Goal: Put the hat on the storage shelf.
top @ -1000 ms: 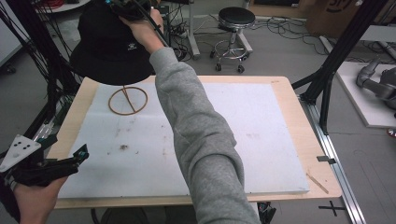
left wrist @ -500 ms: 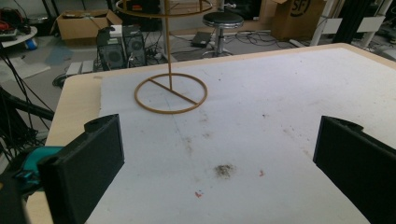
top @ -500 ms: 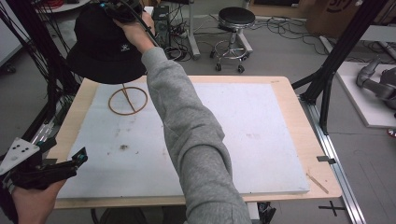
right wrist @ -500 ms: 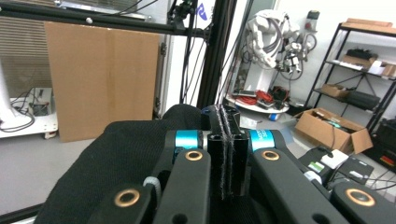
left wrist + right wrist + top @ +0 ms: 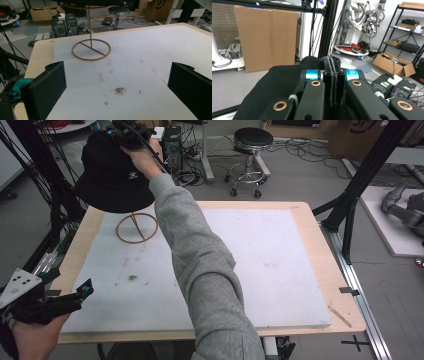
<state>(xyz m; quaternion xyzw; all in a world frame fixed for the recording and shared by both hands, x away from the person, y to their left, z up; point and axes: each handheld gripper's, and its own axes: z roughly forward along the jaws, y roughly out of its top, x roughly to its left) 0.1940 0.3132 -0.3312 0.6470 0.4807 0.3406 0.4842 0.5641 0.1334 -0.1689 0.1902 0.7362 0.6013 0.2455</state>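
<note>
A black bucket hat [image 5: 112, 175] hangs over the table's far left corner, with my right gripper [image 5: 127, 132] shut on its crown. In the right gripper view the jaws [image 5: 333, 82] are pressed together with the hat's black cloth [image 5: 274, 85] pinched between them. Below the hat stands a thin wire stand [image 5: 136, 227]: a ring base with an upright post [image 5: 90, 30], whose top meets the hat's brim [image 5: 92, 2]. My left gripper [image 5: 85, 292] is held at the near left edge of the table, open, with nothing between its jaws [image 5: 117, 85].
A white mat [image 5: 260, 265] covers the wooden table [image 5: 310, 220], with a few dark specks near the left. Black frame posts [image 5: 357, 180] stand at the right, cables and more posts at the left. A stool [image 5: 252, 140] and a computer tower [image 5: 172, 140] are behind the table.
The right hand has carried the hat slightly left and farther away over the stand. The left gripper has stayed in place.
</note>
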